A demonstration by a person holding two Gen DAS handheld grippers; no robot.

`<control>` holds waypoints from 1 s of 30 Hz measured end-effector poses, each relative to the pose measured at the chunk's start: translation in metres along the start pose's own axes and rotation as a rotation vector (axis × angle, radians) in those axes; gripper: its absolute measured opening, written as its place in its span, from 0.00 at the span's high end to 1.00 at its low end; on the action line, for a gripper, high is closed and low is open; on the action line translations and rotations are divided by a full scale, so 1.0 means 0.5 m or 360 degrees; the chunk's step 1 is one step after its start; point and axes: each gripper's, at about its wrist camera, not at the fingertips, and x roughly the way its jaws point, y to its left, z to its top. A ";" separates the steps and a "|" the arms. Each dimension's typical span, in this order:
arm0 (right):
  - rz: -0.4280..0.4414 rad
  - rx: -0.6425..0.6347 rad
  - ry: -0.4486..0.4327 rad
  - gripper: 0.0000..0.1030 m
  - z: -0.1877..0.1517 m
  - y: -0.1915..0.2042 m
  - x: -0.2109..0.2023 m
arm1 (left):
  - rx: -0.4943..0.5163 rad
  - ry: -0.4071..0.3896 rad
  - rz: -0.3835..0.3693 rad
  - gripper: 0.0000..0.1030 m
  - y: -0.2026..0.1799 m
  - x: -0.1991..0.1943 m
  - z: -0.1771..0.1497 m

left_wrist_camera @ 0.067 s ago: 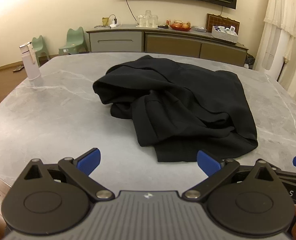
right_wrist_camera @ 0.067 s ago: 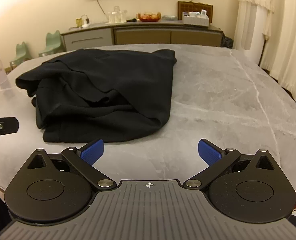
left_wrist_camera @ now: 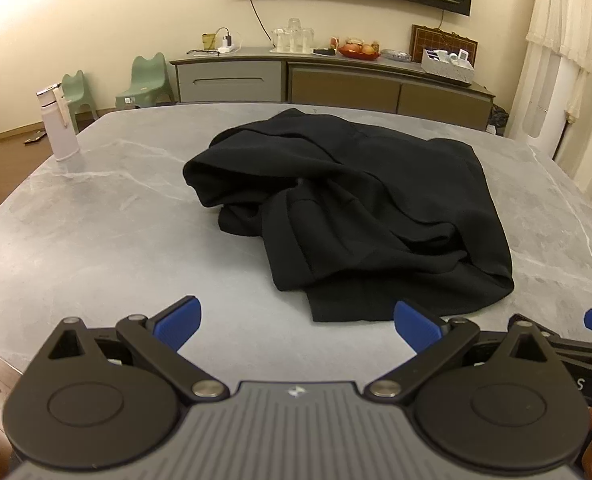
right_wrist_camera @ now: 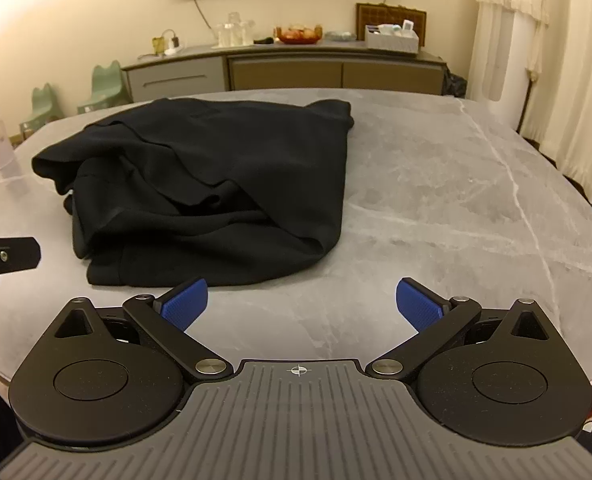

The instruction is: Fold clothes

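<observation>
A white cylindrical bottle (left_wrist_camera: 59,125) stands well left of the crumpled black fabric garment (left_wrist_camera: 360,216), which lies in a heap mid-way across the grey marble-patterned counter (left_wrist_camera: 95,240). Near the garment's front edge, the left tongs (left_wrist_camera: 297,326) gape wide, empty. Right of the garment, the right tongs (right_wrist_camera: 302,304) are likewise spread and grasp nothing.

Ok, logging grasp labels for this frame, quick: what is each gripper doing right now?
Left gripper: open, empty, short of the black garment.
Right gripper: open, empty, over the marble table at the garment's near edge.
</observation>
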 end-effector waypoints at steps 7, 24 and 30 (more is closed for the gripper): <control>-0.0015 0.0008 0.0001 0.00 0.003 0.004 -0.001 | 0.0070 -0.0008 0.0029 0.00 -0.012 -0.003 -0.003; -0.0028 -0.0008 -0.0011 0.00 0.021 0.015 -0.022 | 0.0206 0.0053 -0.0034 0.00 -0.040 -0.004 -0.011; 0.0002 -0.0017 -0.0021 0.04 0.022 0.019 -0.030 | 0.0198 0.0043 -0.0008 0.00 -0.035 -0.007 -0.010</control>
